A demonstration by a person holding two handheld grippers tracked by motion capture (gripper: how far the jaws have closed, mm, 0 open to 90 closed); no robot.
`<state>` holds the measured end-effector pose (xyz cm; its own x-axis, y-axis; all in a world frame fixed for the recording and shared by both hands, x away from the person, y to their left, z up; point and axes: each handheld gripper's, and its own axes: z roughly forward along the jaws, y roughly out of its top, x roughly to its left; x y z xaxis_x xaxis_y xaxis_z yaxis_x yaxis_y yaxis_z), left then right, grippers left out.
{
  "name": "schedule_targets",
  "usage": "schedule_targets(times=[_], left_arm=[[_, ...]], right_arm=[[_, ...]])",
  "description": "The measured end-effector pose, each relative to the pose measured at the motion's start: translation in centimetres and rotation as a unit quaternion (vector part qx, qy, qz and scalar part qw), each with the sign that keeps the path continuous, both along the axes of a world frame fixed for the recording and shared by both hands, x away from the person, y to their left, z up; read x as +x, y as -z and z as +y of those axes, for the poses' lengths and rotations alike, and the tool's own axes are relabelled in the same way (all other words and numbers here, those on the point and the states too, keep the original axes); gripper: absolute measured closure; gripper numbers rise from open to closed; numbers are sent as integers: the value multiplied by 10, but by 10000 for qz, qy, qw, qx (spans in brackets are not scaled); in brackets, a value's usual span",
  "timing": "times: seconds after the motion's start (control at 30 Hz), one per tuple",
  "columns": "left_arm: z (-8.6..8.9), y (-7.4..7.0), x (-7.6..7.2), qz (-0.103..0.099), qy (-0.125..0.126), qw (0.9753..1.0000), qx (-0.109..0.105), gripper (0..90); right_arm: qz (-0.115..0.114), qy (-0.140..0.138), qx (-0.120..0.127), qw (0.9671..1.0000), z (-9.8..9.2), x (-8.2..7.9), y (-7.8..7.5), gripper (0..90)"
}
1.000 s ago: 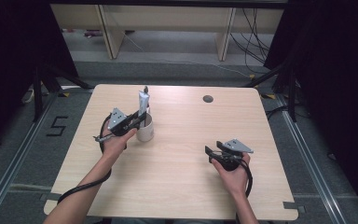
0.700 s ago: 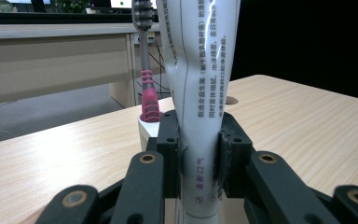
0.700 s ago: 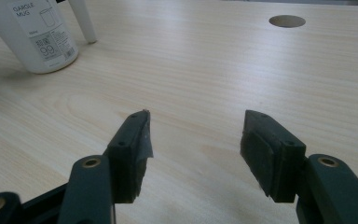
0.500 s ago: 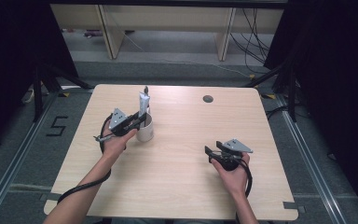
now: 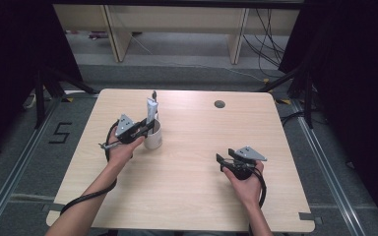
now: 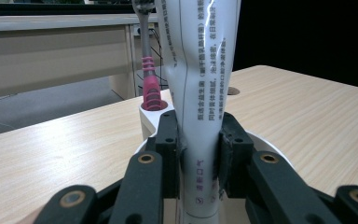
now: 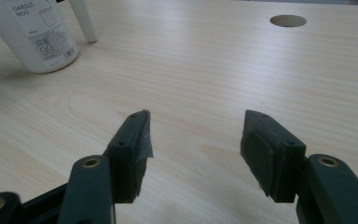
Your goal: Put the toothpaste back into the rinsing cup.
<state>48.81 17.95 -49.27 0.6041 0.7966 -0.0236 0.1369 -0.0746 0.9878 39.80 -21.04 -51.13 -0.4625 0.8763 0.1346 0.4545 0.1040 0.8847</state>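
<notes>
Left claw (image 6: 198, 154) pinched tight on a white printed plastic tube (image 6: 200, 88), held upright over the white round mug (image 5: 153, 136) at about ten o'clock on the pale wooden worktop (image 5: 192, 196). Revealed in the left gripper view alone: a grey toothbrush handle with pink ribbed grip (image 6: 150, 84), standing in the mug behind the tube. Right claw (image 7: 196, 149) spread wide, holding nothing, low at about five o'clock. Read from the right gripper view: a "GARGLE MUG" label (image 7: 39, 28).
</notes>
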Motion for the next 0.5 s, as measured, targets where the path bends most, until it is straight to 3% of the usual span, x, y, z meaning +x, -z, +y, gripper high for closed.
schedule_targets(times=[0.07,0.13,0.17,0.5], left_arm=[[0,0,0,4,2,10000,3,725],[0,-1,-1,4,-6,10000,15,722],[0,-1,-1,3,-11,10000,28,721],[2,-5,-5,21,-37,9998,173,711]], right_arm=[[110,119,103,9998,3,-3,0,430],[86,77,-2,9999,1,-2,-1,429],[39,72,80,9999,2,-1,0,429],[42,84,50,9999,2,-2,0,429]])
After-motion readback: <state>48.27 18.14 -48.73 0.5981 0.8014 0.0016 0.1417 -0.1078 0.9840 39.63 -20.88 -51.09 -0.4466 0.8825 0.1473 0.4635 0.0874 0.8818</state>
